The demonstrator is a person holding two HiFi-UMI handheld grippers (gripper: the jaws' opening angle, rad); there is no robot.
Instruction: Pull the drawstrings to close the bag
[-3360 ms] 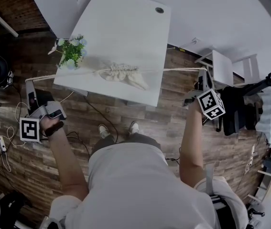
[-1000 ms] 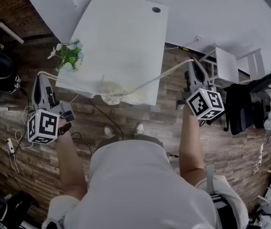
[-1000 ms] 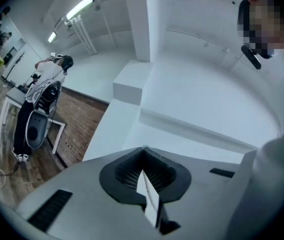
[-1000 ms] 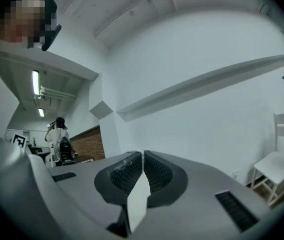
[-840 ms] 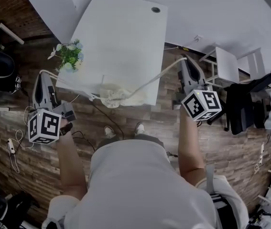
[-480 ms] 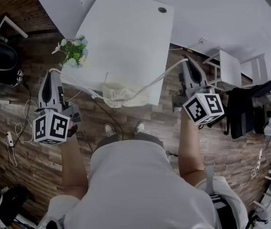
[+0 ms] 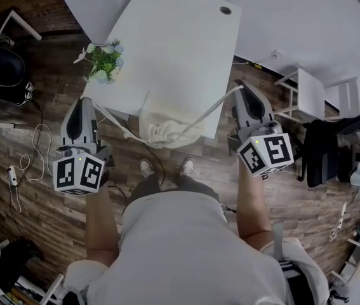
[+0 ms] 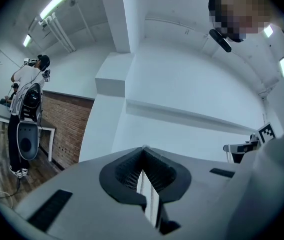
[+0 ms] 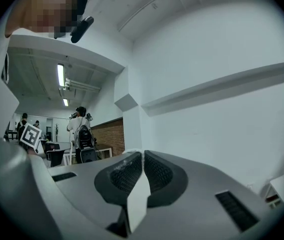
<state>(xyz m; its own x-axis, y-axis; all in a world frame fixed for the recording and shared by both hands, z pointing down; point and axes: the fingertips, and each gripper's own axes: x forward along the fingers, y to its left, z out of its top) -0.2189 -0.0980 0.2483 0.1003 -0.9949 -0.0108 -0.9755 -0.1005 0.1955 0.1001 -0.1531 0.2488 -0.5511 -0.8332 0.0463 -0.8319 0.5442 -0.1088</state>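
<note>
The cream drawstring bag [image 7: 162, 133] sits bunched at the near edge of the white table [image 7: 173, 49]. Two white drawstrings run from its mouth in a V. The left drawstring [image 7: 113, 121] leads to my left gripper [image 7: 86, 101], shut on it off the table's left side. The right drawstring [image 7: 208, 110] rises to my right gripper [image 7: 241, 89], shut on its end beside the table's right edge. In the left gripper view the left gripper [image 8: 143, 150] points up at a white wall with the cord [image 8: 147, 194] pinched. The right gripper view shows the right gripper [image 9: 143, 155] clamped on its cord [image 9: 135, 204].
A small potted plant [image 7: 106, 60] stands at the table's left edge. A black chair [image 7: 0, 74] is far left, a white stool [image 7: 311, 91] and a dark chair [image 7: 329, 146] to the right. Cables [image 7: 35, 146] lie on the wooden floor. People stand in the background [image 8: 27, 109].
The bag has slid from the middle of the table to its near edge. Both grippers have come in from wide apart and the strings now slant instead of running straight sideways.
</note>
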